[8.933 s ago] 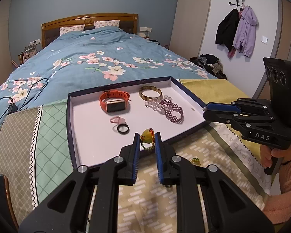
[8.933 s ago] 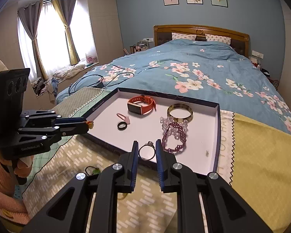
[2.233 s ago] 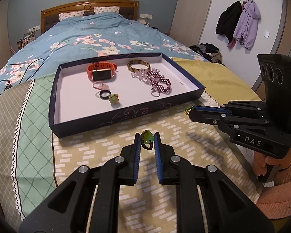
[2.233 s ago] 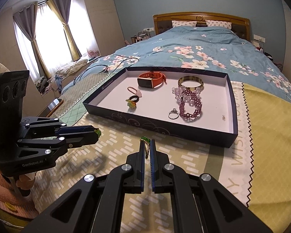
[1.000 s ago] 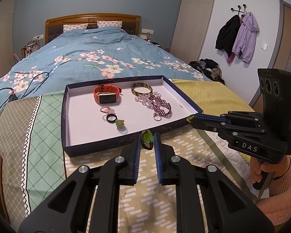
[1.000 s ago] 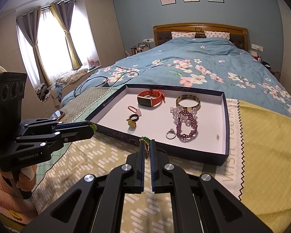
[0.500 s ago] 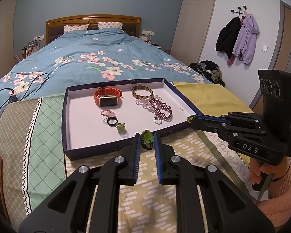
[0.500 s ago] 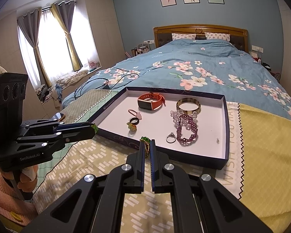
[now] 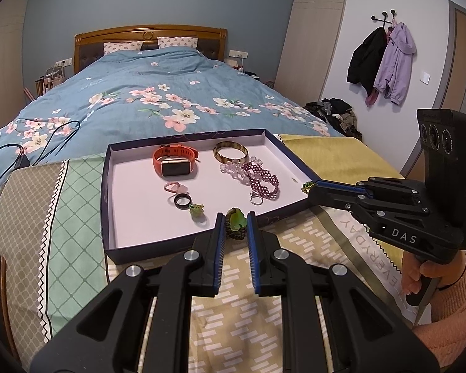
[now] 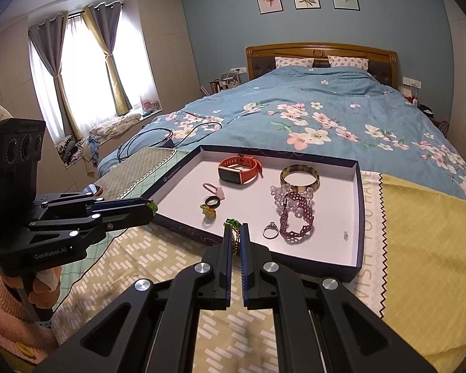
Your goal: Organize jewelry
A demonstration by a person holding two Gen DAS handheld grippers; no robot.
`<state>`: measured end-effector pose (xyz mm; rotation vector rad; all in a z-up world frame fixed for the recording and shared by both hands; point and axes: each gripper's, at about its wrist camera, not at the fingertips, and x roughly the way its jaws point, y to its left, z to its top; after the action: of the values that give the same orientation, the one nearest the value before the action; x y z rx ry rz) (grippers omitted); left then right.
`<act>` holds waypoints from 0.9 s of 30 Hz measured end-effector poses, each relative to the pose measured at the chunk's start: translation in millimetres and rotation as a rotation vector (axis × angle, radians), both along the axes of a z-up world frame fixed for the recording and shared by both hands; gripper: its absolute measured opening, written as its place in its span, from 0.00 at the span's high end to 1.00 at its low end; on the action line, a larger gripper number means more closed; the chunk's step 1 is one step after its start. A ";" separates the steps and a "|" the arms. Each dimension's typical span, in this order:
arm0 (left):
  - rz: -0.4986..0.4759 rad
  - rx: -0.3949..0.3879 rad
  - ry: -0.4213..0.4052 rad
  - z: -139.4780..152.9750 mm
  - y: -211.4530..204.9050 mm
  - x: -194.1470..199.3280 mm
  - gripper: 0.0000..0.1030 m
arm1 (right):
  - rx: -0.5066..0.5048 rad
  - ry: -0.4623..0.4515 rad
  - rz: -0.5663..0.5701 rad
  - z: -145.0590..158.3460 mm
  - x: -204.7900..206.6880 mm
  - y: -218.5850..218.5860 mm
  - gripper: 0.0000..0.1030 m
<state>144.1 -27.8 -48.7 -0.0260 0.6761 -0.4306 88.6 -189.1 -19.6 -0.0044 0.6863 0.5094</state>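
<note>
A dark blue tray [image 9: 103, 186] [image 10: 357, 217] with a white floor lies on the patterned cloth. It holds an orange watch [image 9: 174, 160], a brown bangle [image 9: 230, 151], beaded bracelets [image 9: 258, 177], a silver ring [image 9: 255, 199], a black ring [image 9: 182, 200], a pink ring [image 9: 174, 186] and a small green ring [image 9: 197, 209]. My left gripper [image 9: 235, 222] is shut on a green-stone ring [image 9: 236, 221] over the tray's near edge. My right gripper [image 10: 236, 233] is shut on a green and gold ring [image 10: 235, 233] at the tray's near wall; its tip also shows in the left wrist view [image 9: 309, 187].
The tray rests on a green, beige and yellow cloth [image 9: 264, 310] at the foot of a bed with a blue floral quilt [image 9: 158, 99]. A black cable [image 10: 170, 136] lies on the quilt. A phone [image 10: 93, 190] sits at the left edge.
Both grippers have moved forward toward the tray with their rings still held. The tray looks nearer in both views.
</note>
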 end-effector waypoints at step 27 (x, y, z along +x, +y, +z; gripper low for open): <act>0.014 0.023 -0.023 7.1 -3.5 18.6 0.86 | 0.016 0.003 0.001 -0.7 17.3 -2.4 0.97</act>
<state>162.7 -31.2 -41.6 -0.0045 0.6580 -0.4093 105.8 -191.4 -20.3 0.0114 0.6850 0.5160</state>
